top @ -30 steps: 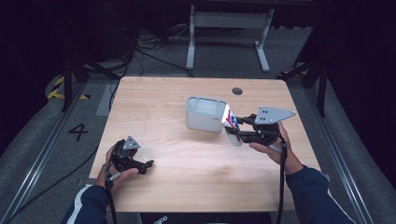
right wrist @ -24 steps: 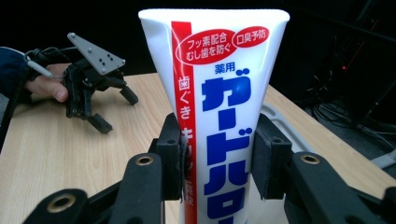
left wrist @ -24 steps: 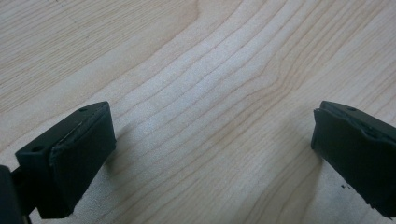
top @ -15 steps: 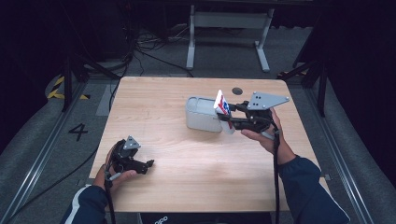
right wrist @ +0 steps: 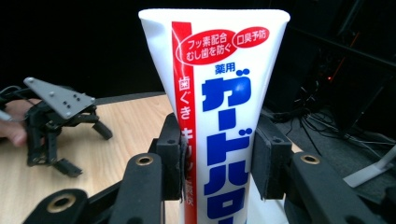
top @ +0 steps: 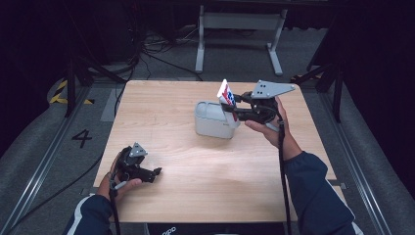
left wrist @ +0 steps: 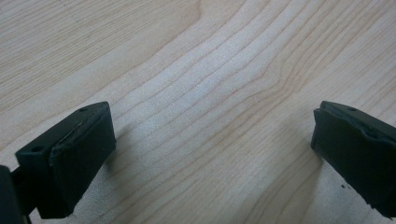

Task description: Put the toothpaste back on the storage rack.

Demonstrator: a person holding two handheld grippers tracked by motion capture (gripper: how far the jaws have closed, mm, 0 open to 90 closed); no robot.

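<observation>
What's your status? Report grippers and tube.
Right gripper shut on tube, above bin. Left gripper open, on table. Nothing in the way.

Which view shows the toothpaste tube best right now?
The right gripper view: the toothpaste tube stands close up between the right claw's jaws, label readable. The high view catches it small and tilted above the grey bin. The left gripper view looks at the table.

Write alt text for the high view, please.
A person's right gripper holds a white, red and blue toothpaste tube tilted above a grey bin on a wooden table. The left gripper rests open near the table's front left.
</observation>
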